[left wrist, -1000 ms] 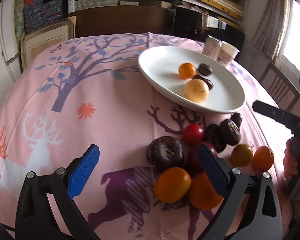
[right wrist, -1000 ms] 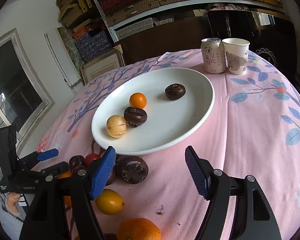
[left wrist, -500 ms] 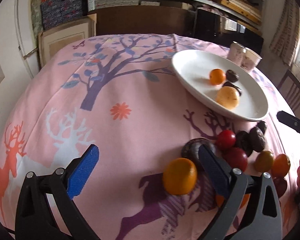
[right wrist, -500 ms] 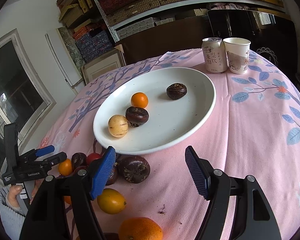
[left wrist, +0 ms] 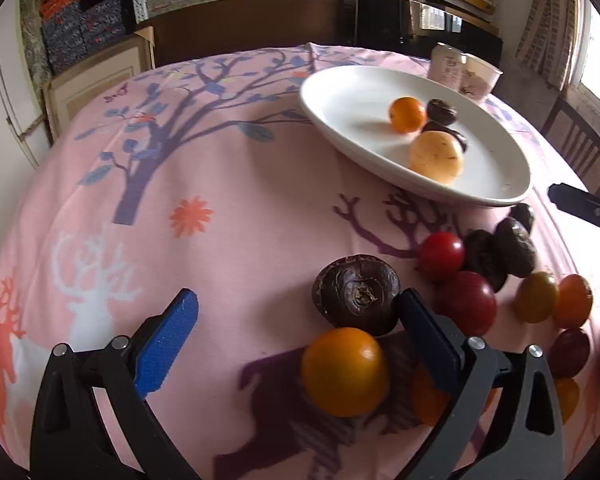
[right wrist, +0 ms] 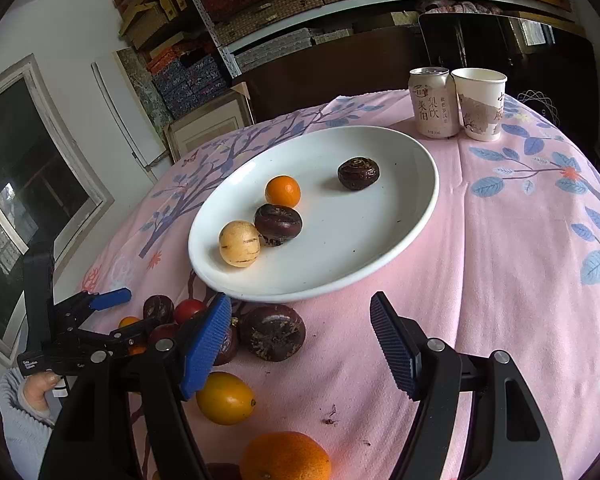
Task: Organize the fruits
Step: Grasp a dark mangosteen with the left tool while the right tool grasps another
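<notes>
Daylight enters from a window [left wrist: 598, 48] at the right edge of the left wrist view — overexposed, with glare. Shadows on the worktop [left wrist: 236, 184] are soft. Fisheye distortion bends both views, with dark vignetted corners. Focus is mostly sharp — slight blur toward the edges.

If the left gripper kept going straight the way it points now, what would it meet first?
Most likely the orange-yellow fruit, which lies between the open fingers of the left gripper, nearer the right one. The dark brown round fruit sits just behind it. Depth is hard to judge through the fisheye.
</notes>
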Available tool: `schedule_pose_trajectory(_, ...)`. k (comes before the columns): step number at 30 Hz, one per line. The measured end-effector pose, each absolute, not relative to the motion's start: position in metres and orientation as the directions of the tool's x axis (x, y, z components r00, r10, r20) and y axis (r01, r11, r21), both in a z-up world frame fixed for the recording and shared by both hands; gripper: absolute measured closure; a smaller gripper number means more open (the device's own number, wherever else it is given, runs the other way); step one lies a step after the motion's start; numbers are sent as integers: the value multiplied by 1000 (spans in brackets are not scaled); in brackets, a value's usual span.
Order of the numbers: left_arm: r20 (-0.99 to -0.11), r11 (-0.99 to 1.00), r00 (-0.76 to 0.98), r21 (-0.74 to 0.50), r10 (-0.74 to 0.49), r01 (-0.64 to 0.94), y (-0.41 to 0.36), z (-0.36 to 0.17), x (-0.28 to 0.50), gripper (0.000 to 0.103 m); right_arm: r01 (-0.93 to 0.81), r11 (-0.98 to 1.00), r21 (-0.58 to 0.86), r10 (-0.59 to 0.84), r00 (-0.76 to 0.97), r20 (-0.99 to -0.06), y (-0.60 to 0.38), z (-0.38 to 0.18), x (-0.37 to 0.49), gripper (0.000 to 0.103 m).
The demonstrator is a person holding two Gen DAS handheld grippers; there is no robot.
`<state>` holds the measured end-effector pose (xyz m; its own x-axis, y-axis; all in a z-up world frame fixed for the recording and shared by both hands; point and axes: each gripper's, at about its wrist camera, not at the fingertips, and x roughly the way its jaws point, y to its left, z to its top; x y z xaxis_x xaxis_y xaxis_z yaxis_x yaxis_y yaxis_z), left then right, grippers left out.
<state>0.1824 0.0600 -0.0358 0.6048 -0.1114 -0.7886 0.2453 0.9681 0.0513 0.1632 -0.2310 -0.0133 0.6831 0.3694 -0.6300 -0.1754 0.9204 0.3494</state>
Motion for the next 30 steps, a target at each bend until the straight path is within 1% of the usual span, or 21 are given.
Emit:
schedule_pose_trajectory(1, -787, 975, 612, 66, -81, 213, 67, -36, 185, 4, -174, 919, 353, 370, 685, -627, -232, -13, 163, 30)
schedule_pose_trajectory(3, -798, 982, 594, 20, -97, 188, 77, -37, 189, 4, -174, 917, 358, 373, 688, -623, -233, -11, 162, 30)
schedule_pose_trajectory(5, -793, 978, 600, 32, -101, 207, 71, -38, 187, 4, -178, 917, 357, 375, 687, -622, -232, -11, 161, 30)
schedule_pose_trajectory(8, -766, 964, 637, 93, -90, 248, 55, -35, 182, 5, -195, 915, 353, 385, 679, -625, -228, -10, 160, 30)
schedule_pose_trajectory(9, -763, 964, 640, 96, -89, 250, 54, -35, 183, 5, -204, 915, 349, 390, 674, -628, -225, -10, 159, 30)
schedule_pose_trajectory(11, -774, 967, 623, 59, -111, 246, 58, -36, 186, 8, -222, 913, 341, 398, 660, -637, -220, -10, 159, 30)
schedule_pose_trajectory(13, -790, 968, 590, -20, -167, 248, 64, -39, 192, 25, -238, 909, 342, 411, 644, -645, -216, -12, 158, 32)
schedule_pose_trajectory(14, -793, 968, 580, -48, -187, 245, 65, -40, 193, 29, -245, 907, 344, 418, 637, -648, -214, -12, 158, 34)
schedule_pose_trajectory(16, -788, 970, 585, -58, -190, 236, 67, -39, 194, 36, -253, 902, 350, 429, 624, -654, -212, -14, 158, 36)
schedule_pose_trajectory(20, -783, 970, 590, -68, -198, 235, 65, -40, 193, 39, -243, 900, 363, 433, 608, -666, -210, -20, 162, 37)
schedule_pose_trajectory(21, -781, 968, 590, -71, -204, 240, 63, -40, 193, 42, -237, 902, 360, 427, 604, -672, -210, -22, 163, 37)
schedule_pose_trajectory(22, -780, 967, 590, -74, -208, 243, 62, -40, 193, 45, -230, 905, 359, 422, 601, -678, -210, -25, 166, 39)
schedule_pose_trajectory(23, -779, 966, 590, -77, -212, 245, 62, -40, 193, 46, -222, 904, 365, 422, 595, -684, -210, -27, 168, 42)
schedule_pose_trajectory(24, -778, 966, 590, -80, -215, 246, 61, -40, 193, 48, -214, 901, 377, 427, 586, -689, -211, -30, 170, 45)
schedule_pose_trajectory(25, -777, 965, 590, -83, -218, 247, 61, -40, 193, 50, -204, 897, 392, 434, 576, -693, -211, -33, 173, 51)
schedule_pose_trajectory(26, -776, 964, 589, -88, -224, 250, 61, -39, 192, 52, -199, 888, 415, 450, 564, -692, -212, -36, 175, 54)
schedule_pose_trajectory(27, -775, 963, 588, -93, -231, 255, 60, -39, 192, 56, -193, 878, 438, 466, 560, -686, -214, -38, 177, 55)
schedule_pose_trajectory(28, -774, 962, 590, -93, -231, 255, 58, -39, 191, 59, -187, 869, 457, 478, 555, -681, -215, -39, 179, 56)
schedule_pose_trajectory(30, -773, 962, 590, -95, -234, 256, 57, -39, 191, 59, -177, 857, 484, 494, 547, -675, -217, -42, 182, 56)
